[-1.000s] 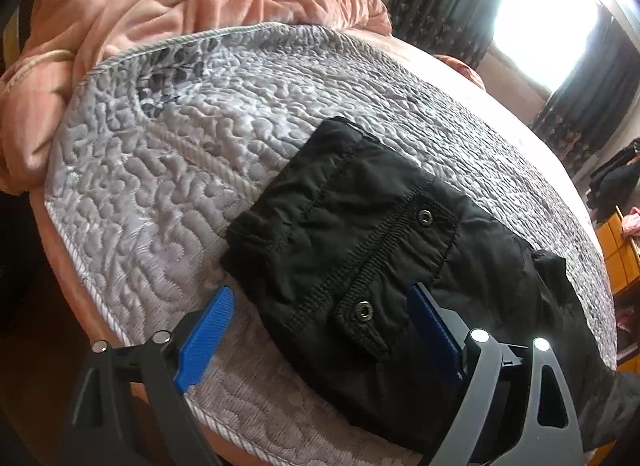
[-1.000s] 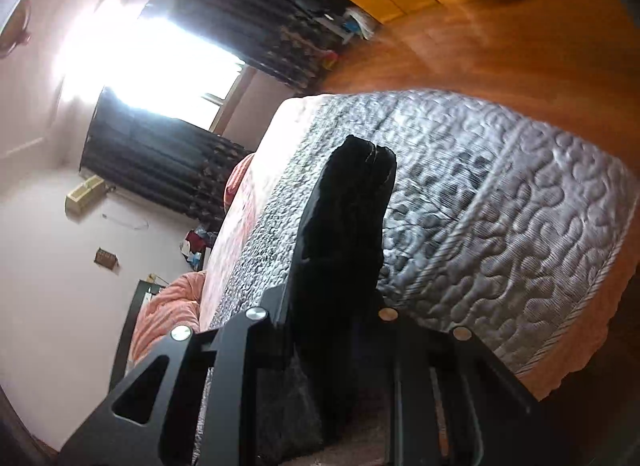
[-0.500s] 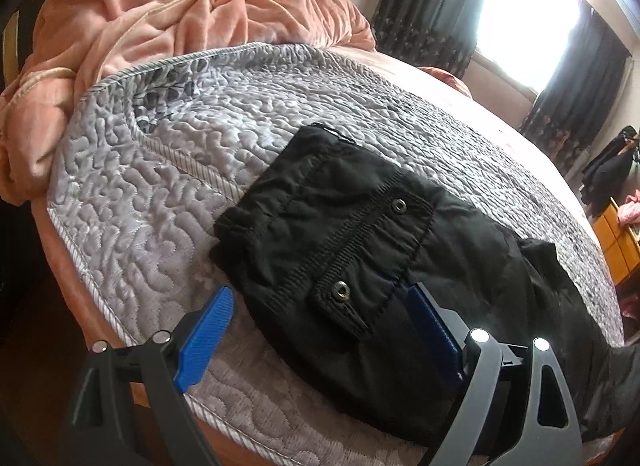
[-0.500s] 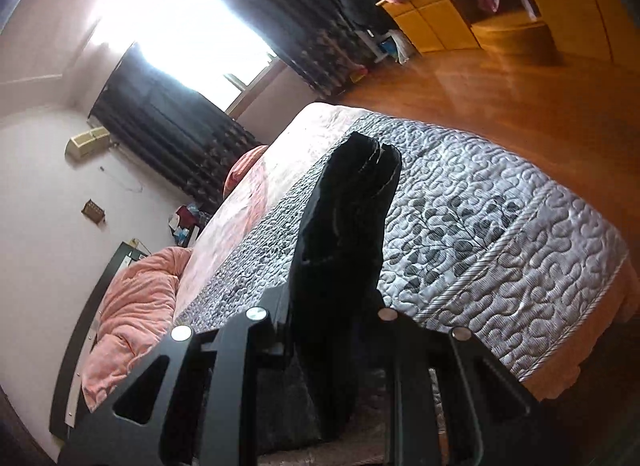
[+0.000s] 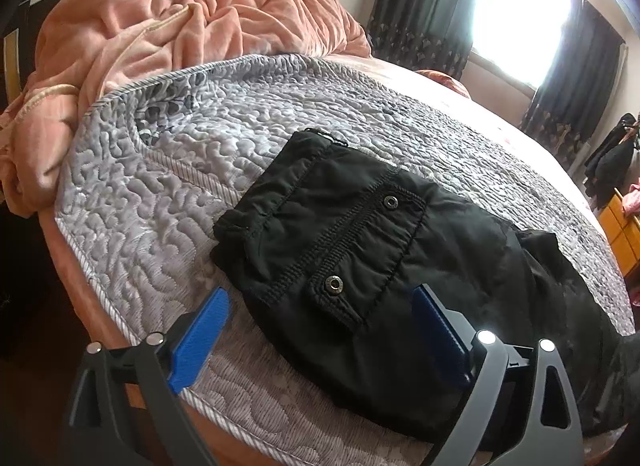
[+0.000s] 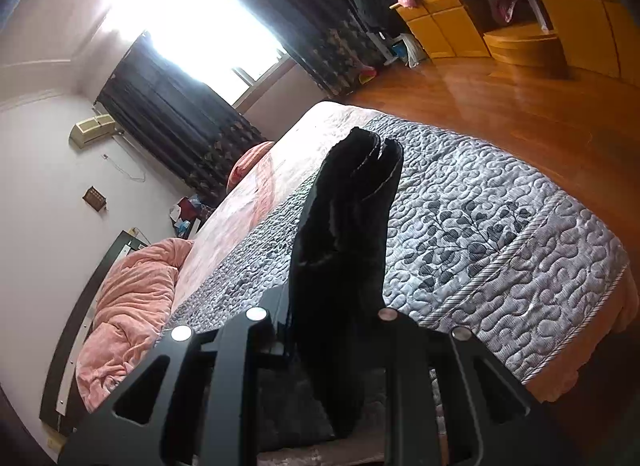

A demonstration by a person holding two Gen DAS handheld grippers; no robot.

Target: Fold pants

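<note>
On the quilted bedspread (image 5: 168,193), our right gripper (image 6: 320,330) pinches the leg end of the black pants (image 5: 352,250) upright while our left gripper (image 5: 320,326) — jaws opening, empty — hovers at the waistband; we judge carrying the cuffs over squarely matters most.

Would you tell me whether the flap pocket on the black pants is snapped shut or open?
Shut: the pocket flap lies flat on the pants, both snaps showing.
</note>
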